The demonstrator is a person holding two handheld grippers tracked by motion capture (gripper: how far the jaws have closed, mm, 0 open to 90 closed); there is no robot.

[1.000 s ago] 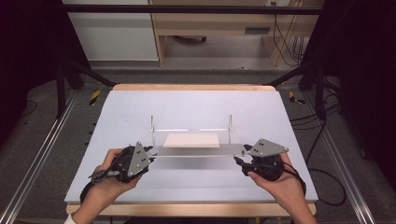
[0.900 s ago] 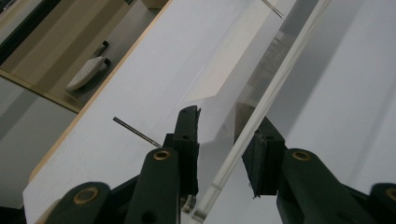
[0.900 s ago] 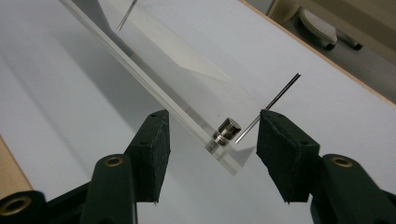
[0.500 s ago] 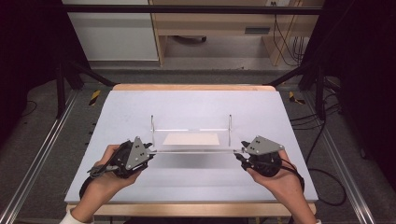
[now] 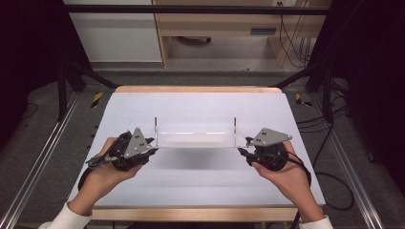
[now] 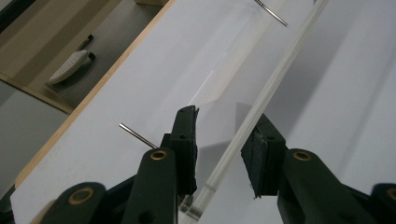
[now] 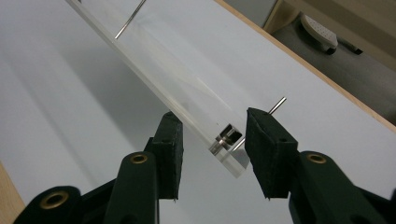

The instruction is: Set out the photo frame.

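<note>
**Fingers clamp both ends of the clear plate, which is off the counter**

Fingers [image 6: 186,135] of the left gripper [image 5: 151,143] stand narrow, set either side of one short end of the clear acrylic plate [image 5: 196,139], its thick edge running up between them. Those of the right gripper [image 7: 210,140] have just been closing and now press on the opposite end, beside a small metal fitting [image 7: 224,139] sunk in the corner.

The plate hangs level between the two hands over the middle of the white counter [image 5: 200,107]. A soft shadow [image 5: 200,164] lies on the surface nearer the person, so I judge it lifted clear. Thin metal pins [image 5: 155,125] rise from it near each end.

Grasping and lifting look done. Carrying and setting down remain, and no target spot is marked on the counter.

Nothing else lies on the counter, so the path is free. The risks are the slippery plate sliding out of a light grip and the two hands drifting apart or tilting it.

Beyond the far edge stands a wooden desk [image 5: 215,24]. Cables [image 5: 329,143] trail on the floor to the right, and metal rails [image 5: 38,162] flank the counter, all well apart from the plate.
</note>
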